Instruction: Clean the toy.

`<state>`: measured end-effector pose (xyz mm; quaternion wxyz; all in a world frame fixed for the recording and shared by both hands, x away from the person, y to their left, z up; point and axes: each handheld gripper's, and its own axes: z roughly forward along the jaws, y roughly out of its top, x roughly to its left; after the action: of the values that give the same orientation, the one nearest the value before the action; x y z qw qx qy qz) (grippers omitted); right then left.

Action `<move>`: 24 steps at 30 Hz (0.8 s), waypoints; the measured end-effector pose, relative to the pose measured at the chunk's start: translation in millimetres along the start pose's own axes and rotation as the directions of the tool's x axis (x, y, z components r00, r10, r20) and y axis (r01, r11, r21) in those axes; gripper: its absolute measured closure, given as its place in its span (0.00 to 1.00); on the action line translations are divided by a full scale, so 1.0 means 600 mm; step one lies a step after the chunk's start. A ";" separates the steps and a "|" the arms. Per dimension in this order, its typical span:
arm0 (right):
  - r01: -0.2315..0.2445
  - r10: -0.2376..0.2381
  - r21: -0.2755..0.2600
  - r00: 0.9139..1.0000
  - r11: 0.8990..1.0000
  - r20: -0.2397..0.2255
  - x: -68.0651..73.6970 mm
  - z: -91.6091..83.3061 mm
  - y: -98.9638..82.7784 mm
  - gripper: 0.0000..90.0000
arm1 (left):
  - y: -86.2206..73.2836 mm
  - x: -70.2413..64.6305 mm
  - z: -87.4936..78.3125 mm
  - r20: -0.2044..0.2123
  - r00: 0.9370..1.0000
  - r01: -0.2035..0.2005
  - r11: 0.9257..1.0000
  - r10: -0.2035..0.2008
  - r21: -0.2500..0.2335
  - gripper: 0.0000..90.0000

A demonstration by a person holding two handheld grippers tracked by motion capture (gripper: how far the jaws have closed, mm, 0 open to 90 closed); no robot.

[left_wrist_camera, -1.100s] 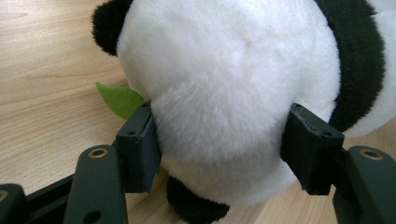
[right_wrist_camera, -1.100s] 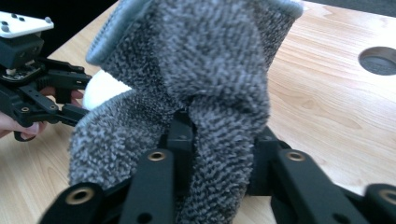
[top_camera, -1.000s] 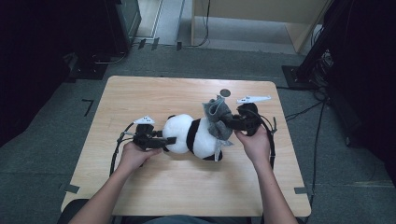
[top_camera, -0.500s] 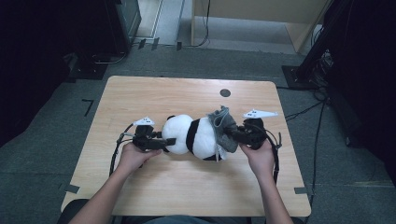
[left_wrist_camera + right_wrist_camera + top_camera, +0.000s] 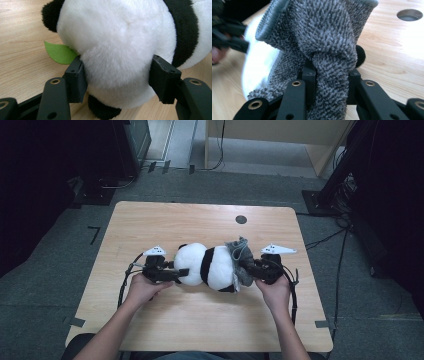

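At frame centre, one fluffy black-and-white plush panda [image 5: 206,265] lies on the pale wooden surface [image 5: 165,222]; the left tongs [image 5: 176,272] clench its white rump beside one green felt leaf [image 5: 59,52]. The right tongs [image 5: 248,268], jaws just easing apart, grip one nubby grey cloth [image 5: 241,260] draped against it.

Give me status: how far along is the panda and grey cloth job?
Done: left gripper clamps the panda's head on the table. In hand: right gripper pinches a bunched fold of the grey cloth at the panda's rear. Left: working the cloth; its jaws have just been opening.
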<state>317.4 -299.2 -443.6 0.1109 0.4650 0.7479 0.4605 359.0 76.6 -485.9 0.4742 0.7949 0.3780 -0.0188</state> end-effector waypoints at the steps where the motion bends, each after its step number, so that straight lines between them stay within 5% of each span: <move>1: 0.011 -0.011 0.011 1.000 1.000 0.015 0.002 0.002 -0.002 0.79 | 0.000 0.001 0.000 0.002 1.000 0.002 1.000 -0.002 -0.001 0.41; 5: 0.006 -0.009 0.060 0.999 0.998 0.042 0.000 0.011 -0.012 0.79 | 0.000 0.002 0.001 0.004 1.000 0.006 1.000 -0.006 -0.005 0.41; 19: -0.102 0.104 0.160 0.995 0.982 -0.009 -0.031 0.052 -0.032 0.81 | -0.001 0.003 0.001 0.008 1.000 0.015 1.000 -0.015 -0.011 0.41; 24: -0.092 0.094 0.200 0.996 0.975 0.001 -0.036 0.066 -0.037 0.81 | -0.001 0.002 0.001 0.005 1.000 0.015 1.000 -0.015 -0.012 0.41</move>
<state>339.4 -296.3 -488.7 0.0390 0.5063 0.7683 0.3897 359.7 77.2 -487.4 0.4796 0.7891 0.3831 -0.0221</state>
